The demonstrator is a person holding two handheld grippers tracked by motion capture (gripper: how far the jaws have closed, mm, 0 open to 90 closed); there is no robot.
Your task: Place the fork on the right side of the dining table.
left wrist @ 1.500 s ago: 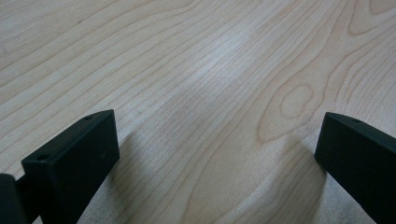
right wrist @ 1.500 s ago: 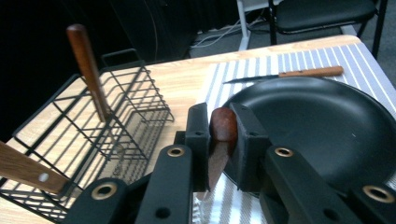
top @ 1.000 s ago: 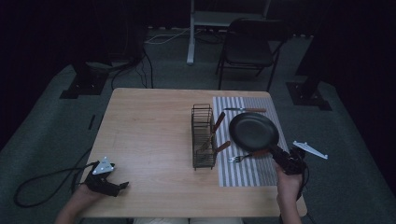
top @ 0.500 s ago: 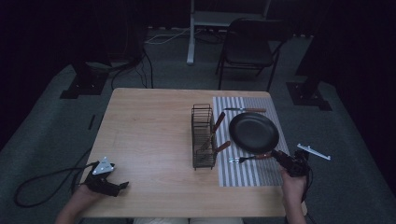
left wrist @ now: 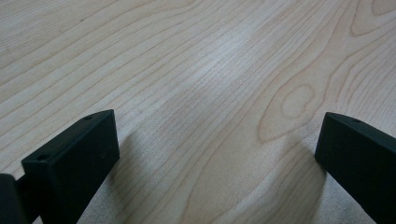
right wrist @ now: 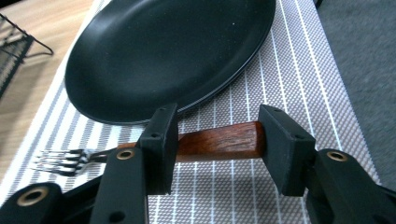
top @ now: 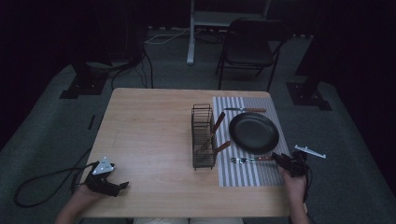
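Since the frame one second earlier, the right gripper has shifted from the plate's near right edge down to the end of the fork's handle; the left gripper has stayed at the near left corner of the table.

Right gripper view: the two black jaws stand apart on either side of the fork, whose reddish wooden handle lies crosswise between them. The jaws stand at the handle's two ends, released rather than clamped; whether either pad touches the wood cannot be told. The fork's metal tines point left and rest on the striped placemat. Just beyond the handle lies the black plate, also on the placemat. A corner of the wire rack appears at the upper left, on the bare wood.

High view: the fork lies on the placemat just in front of the plate, tines toward the rack. The rack holds two wooden-handled utensils leaning toward the plate. A knife with a wooden handle lies on the placemat beyond the plate.

Left gripper view: the jaws are spread wide, holding nothing, low over bare wood grain. In the high view a hand holds this gripper and its cable trails off the table's left edge.
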